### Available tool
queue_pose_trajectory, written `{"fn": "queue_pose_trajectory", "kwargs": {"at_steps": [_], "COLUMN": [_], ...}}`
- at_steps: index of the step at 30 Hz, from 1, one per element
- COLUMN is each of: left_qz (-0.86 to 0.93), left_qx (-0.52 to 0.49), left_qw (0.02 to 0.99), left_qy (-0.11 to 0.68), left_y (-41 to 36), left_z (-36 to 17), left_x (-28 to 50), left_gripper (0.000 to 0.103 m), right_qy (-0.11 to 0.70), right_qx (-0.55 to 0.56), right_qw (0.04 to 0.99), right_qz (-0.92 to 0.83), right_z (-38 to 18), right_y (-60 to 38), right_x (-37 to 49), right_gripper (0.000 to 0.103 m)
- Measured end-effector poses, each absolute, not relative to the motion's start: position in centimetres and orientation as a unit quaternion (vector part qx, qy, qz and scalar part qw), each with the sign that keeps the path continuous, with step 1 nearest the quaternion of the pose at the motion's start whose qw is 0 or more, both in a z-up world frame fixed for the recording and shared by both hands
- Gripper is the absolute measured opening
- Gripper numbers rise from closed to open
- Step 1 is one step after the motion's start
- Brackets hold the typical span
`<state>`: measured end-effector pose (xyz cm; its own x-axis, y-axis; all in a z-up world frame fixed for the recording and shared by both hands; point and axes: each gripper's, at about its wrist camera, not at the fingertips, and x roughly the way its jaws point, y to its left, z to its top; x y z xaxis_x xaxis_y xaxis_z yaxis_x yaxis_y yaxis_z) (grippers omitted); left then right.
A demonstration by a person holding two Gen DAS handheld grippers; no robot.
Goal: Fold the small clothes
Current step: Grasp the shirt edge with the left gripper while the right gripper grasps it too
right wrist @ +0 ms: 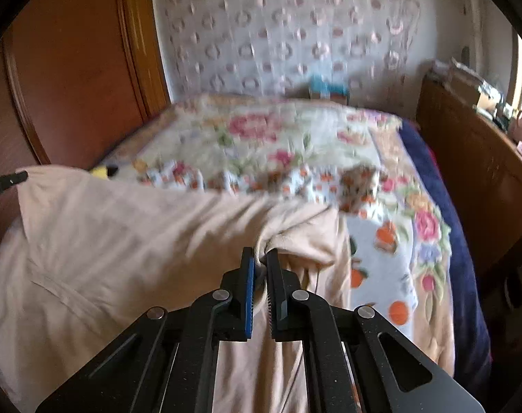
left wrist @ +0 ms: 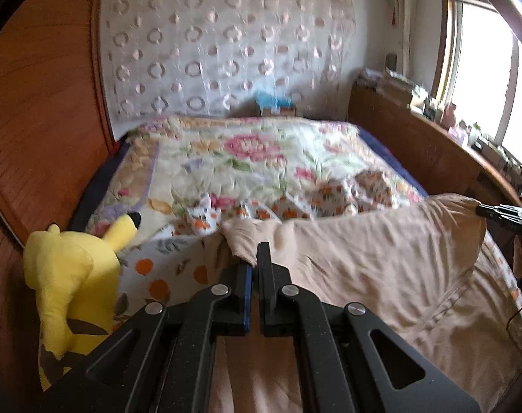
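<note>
A beige garment (left wrist: 381, 251) is stretched wide above the bed between my two grippers. My left gripper (left wrist: 254, 258) is shut on its left corner, which bunches between the fingers. My right gripper (right wrist: 261, 258) is shut on the right corner of the same beige garment (right wrist: 140, 234). The rest of the cloth hangs down and lies on the bed below both grippers. Each gripper's tip shows at the far edge of the other's view.
A floral quilt (left wrist: 247, 161) covers the bed. A crumpled orange-print cloth (left wrist: 329, 196) lies on it beyond the garment. A yellow plush toy (left wrist: 75, 268) stands at the left, by a wooden wardrobe (left wrist: 37, 120). A wooden headboard shelf (left wrist: 433, 137) with clutter runs along the right.
</note>
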<state>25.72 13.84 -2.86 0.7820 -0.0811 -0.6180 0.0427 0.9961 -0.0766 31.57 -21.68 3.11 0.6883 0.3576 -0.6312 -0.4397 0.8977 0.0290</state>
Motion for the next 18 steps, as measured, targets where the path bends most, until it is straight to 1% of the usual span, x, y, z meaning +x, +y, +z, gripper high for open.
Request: {"fn": "queue_pose_trajectory", "kwargs": {"at_steps": [7,13,18], "left_qz": [-0.034,-0.029,-0.025], "left_qx": [-0.040,-0.048,-0.053], "left_qw": [0.956,0.962,0.963], "left_qy": [0.288,0.267,0.262], "left_y": [14.0,14.3,14.5], "left_z": [0.0,1.3,1.5], "left_x": [22.0,18.1,14.7], "left_gripper": [0.003,0.003,0.003], "right_qy": [0.274,0.250,0.248], "right_qx": [-0.054,-0.049,-0.043], "right_qw": [0.932,0.939,0.940], "right_qz": [0.230,0.232,0.233], "right_z": [6.5,6.7,6.2], "right_y": [-23.5,-25.6,-27.3], "right_x": [26.6,21.8,18.7], "right_gripper": [0.005,0.005,0.005]}}
